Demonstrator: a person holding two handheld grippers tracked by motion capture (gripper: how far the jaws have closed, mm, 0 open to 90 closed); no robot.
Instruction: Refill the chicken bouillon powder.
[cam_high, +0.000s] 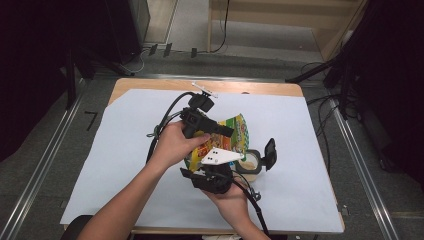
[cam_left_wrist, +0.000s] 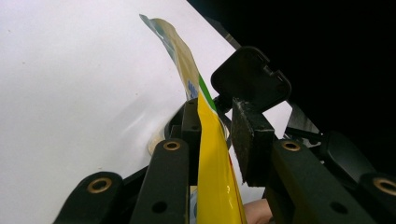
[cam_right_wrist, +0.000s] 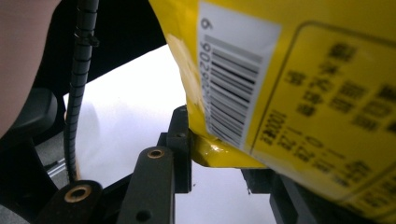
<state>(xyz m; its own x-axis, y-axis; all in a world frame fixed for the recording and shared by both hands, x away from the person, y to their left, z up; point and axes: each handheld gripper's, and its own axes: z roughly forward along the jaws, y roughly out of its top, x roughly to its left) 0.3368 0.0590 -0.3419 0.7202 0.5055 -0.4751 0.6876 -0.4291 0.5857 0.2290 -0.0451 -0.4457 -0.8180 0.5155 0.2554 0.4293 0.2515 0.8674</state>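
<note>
One yellow snack bag (cam_high: 235, 134), one roll of tape (cam_high: 250, 162) and one white sheet (cam_high: 125, 165) covering one wooden table (cam_high: 150, 84); two hand-held grippers, the left gripper (cam_high: 227, 131) and the right gripper (cam_high: 267, 152), with two hands.

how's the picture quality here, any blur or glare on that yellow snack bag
High view: evenly lit and sharp, dark surroundings. Left gripper view: yellow snack bag carries a small glare spot; white sheet bright. Right gripper view: the bag's printing is blurred from closeness, though the barcode is fairly clear.
</note>
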